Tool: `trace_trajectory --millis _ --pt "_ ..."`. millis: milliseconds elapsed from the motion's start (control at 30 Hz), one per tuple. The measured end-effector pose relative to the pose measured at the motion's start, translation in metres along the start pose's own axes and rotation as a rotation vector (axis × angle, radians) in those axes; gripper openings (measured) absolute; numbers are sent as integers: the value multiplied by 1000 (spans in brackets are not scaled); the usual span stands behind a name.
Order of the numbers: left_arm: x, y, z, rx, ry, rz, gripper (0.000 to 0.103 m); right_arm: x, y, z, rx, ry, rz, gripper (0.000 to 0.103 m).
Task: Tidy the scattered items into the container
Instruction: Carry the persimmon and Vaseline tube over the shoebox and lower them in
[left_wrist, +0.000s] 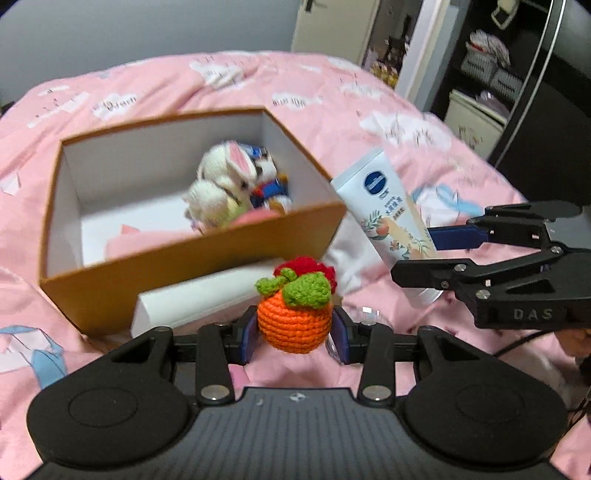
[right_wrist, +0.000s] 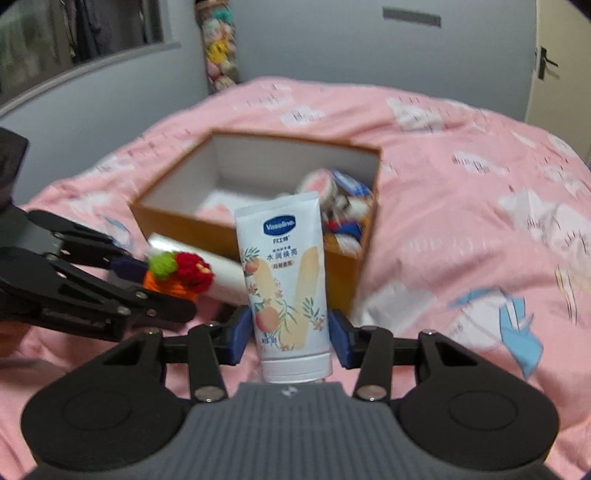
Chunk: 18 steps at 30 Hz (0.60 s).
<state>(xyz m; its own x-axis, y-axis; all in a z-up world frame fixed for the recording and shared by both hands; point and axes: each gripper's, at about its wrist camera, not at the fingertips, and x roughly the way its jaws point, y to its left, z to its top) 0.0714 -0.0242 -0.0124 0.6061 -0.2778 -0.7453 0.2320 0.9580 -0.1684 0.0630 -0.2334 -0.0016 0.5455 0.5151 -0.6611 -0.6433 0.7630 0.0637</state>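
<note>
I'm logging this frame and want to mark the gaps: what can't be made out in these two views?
- Toys in the box, both views: blurred, and the near wall hides their lower parts.
- Small print on the tube, right wrist view: too blurred to read.
- White object beside the box, both views: partly covered by the knitted orange and the box.
- Left tongs, right tongs: each grips its item.

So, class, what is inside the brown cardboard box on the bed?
Inside the box: a white knitted rabbit, a blue-and-white toy beside it, something pink at the bottom. The near wall hides the rest.
</note>
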Motion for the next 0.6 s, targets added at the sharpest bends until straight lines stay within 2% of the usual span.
trace_trajectory --millis 167,300,500,600 --pt "-17 12 16 -35 -73 41 47 -5 6 24 16 -106 50 49" --pt "-25 25 32 -65 -133 110 47 3 11 47 24 -180 54 49" --pt "-29 43 53 -90 -205 215 47 35 18 74 63 -228 65 49" --pt "-23 55 63 -112 -208 233 47 53 22 85 74 -226 81 49"
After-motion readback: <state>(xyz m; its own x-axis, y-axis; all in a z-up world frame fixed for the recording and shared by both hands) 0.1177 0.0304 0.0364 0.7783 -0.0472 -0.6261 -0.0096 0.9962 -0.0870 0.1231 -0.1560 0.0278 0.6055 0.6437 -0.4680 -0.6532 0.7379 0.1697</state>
